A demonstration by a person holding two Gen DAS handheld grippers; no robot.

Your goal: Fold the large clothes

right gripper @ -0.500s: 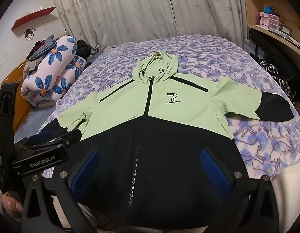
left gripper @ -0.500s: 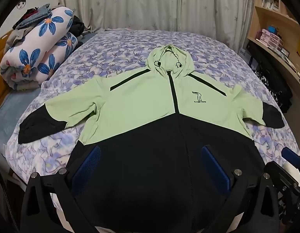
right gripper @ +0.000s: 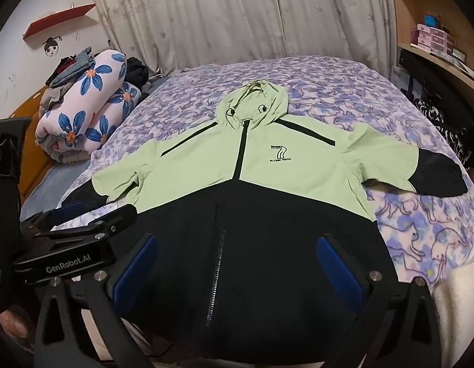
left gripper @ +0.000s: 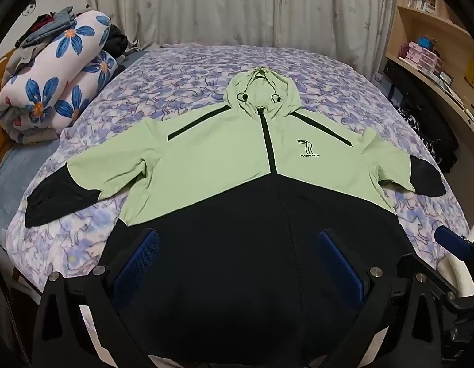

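Observation:
A hooded jacket, light green above and black below, lies front-up and zipped on the bed, hood at the far end. Both sleeves are spread sideways, black cuffs at the left and right. My left gripper hovers open over the black lower part, with nothing between its blue pads. My right gripper also stands open over the jacket near the hem, just right of the zip. In the right wrist view the left gripper appears close beside it on the left.
The bed has a purple patterned sheet. A rolled flowered quilt with clothes piled on it lies at the far left. A wooden desk and shelves run along the right, and curtains hang behind. A hand shows at lower left.

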